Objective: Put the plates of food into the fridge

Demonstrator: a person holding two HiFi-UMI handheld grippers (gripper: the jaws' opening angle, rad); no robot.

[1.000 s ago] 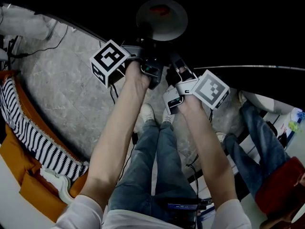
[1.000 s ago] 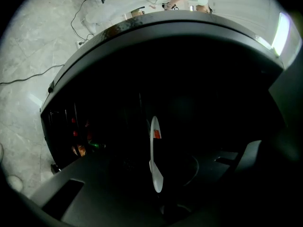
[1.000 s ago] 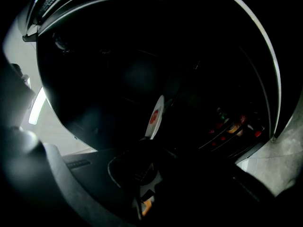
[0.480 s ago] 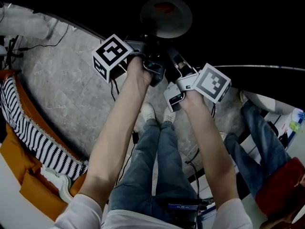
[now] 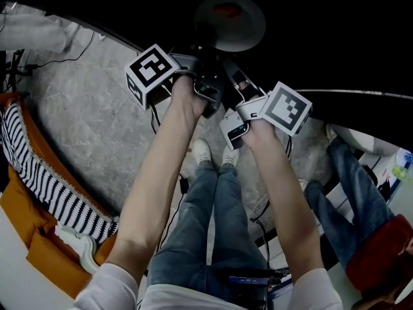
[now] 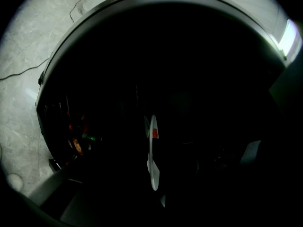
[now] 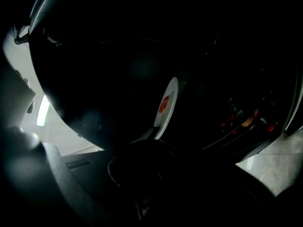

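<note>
Head view: the left tongs [image 5: 208,51] and right tongs [image 5: 227,62] each pinched the near rim of the plate [image 5: 230,22], held out into the dark fridge [image 5: 335,37]. Moving both hands forward together, level, seemed wisest.

Left gripper view: the plate [image 6: 153,155] showed edge-on, pale, carrying red food [image 6: 155,133].

Right gripper view: the plate [image 7: 166,109] appeared as a thin, tilted sliver.

I am peering into near-blackness: the fridge [image 6: 180,56] is swallowing almost all detail in both gripper views, and only the plate [image 6: 153,160] is catching a faint gleam. Light is falling on the pale floor [image 5: 84,115] outside. Edges are bowing fisheye-fashion, corners going black.
</note>
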